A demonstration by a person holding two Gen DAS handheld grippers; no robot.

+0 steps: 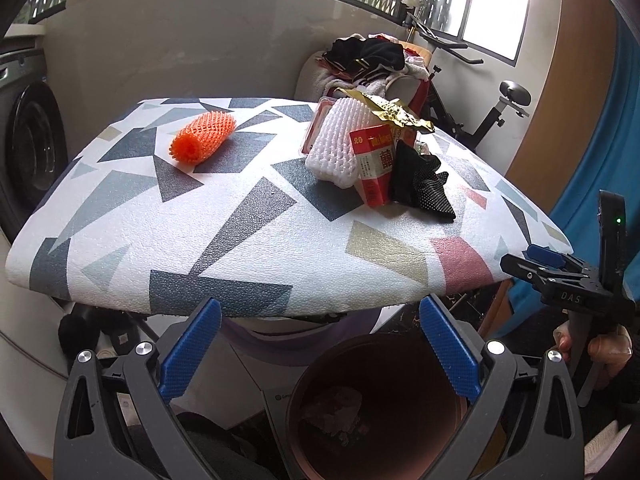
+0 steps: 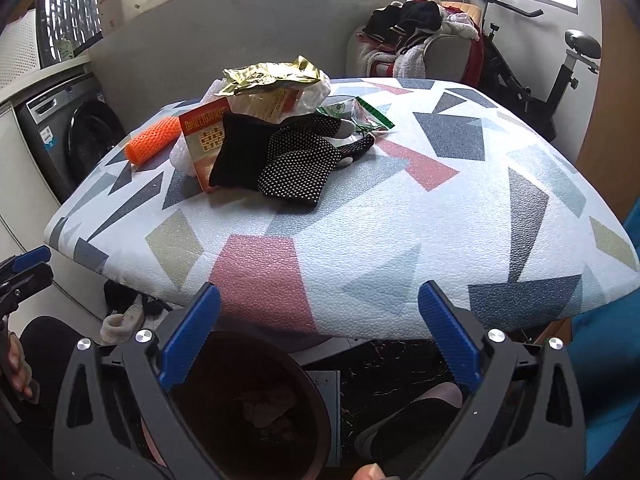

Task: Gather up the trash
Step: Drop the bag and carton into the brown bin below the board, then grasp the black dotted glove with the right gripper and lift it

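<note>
A table with a patterned cover [image 1: 248, 248] [image 2: 360, 248] holds a trash pile: an orange foam net [image 1: 202, 138] [image 2: 152, 140], a white foam net [image 1: 336, 146], a red carton [image 1: 374, 168] [image 2: 202, 140], a gold wrapper [image 1: 384, 110] [image 2: 272, 74], black dotted gloves [image 1: 424, 186] [image 2: 296, 164] and a green-white wrapper [image 2: 368, 118]. A dark brown bin [image 1: 380, 404] [image 2: 248, 404] stands on the floor below the table's near edge. My left gripper [image 1: 320, 350] is open and empty above the bin. My right gripper [image 2: 320, 336] is open and empty before the table edge; it also shows in the left wrist view [image 1: 552, 268].
A washing machine [image 1: 28, 148] [image 2: 76, 132] stands at the left. A chair piled with clothes [image 1: 368, 64] [image 2: 416, 36] and an exercise bike [image 1: 492, 108] [image 2: 552, 64] stand behind the table. A foot in a dark shoe [image 2: 412, 424] is on the floor right of the bin.
</note>
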